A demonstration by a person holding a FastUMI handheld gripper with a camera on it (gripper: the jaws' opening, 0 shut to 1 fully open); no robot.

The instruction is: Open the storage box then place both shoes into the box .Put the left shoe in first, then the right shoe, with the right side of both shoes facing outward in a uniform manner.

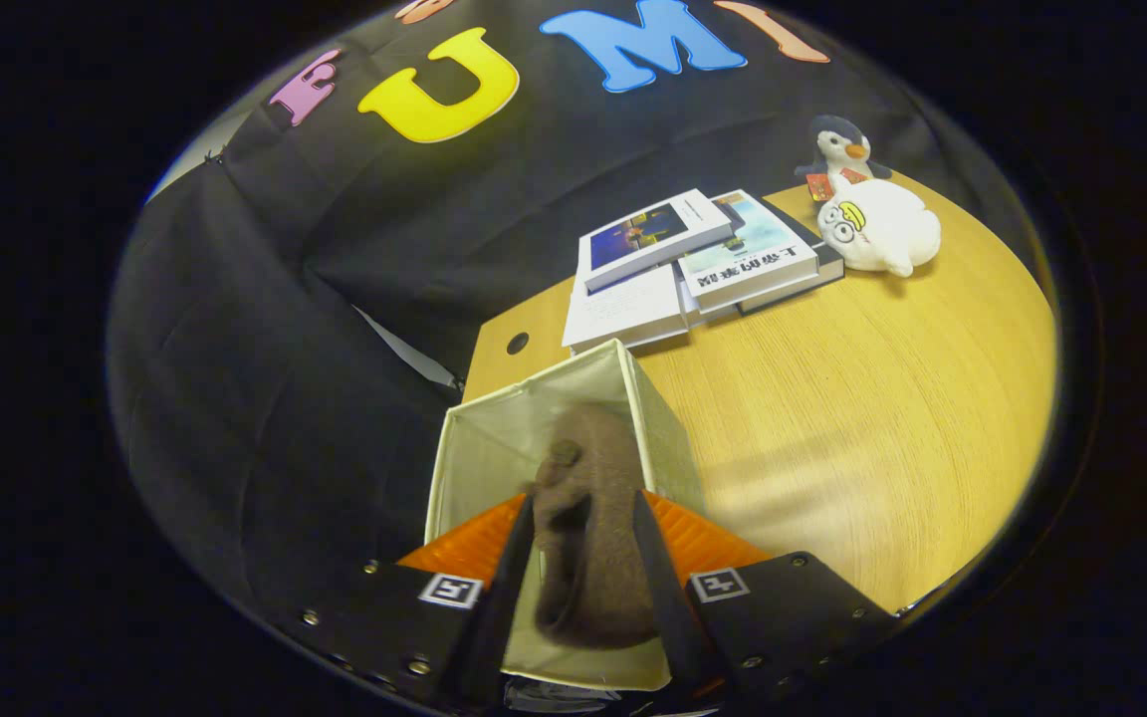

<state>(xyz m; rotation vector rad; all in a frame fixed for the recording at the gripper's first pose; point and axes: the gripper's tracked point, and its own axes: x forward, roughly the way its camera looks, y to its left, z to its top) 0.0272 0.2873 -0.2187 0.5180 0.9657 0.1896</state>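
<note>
1. Gripper (583, 543): fingers at 6 o'clock, drawn narrow and pressed on either side of a shoe. Both fingers appear to touch it.

2. Shoe (588, 518): brown, felt-like, held between the fingers, toe pointing away toward 12 o'clock, hanging over or just inside the open box. Which shoe of the pair it is cannot be told; whether it rests on the box floor cannot be told either.

3. Box (668, 423): pale fabric, lid off or folded away, mouth open, directly ahead of and beneath the fingers, standing at the near-left corner of the table. No second shoe is seen inside.

4. Table (862, 418): light wood, running from the box toward 1 to 3 o'clock.

5. Books (698, 259): a loose stack beyond the box, at 1 o'clock.

6. Plush toys: a white one (877, 234) and a penguin (840, 147) behind it, at 2 o'clock, well apart from the box.

Handling note (judgement): the step is lowering the shoe into the box. Keep the shoe level and to one side wall, leaving room for its partner. Check that its right side faces outward before letting go. Lower until the sole is seated, then spread the fingers slowly and lift straight up, so the soft walls are not dragged inward.
</note>
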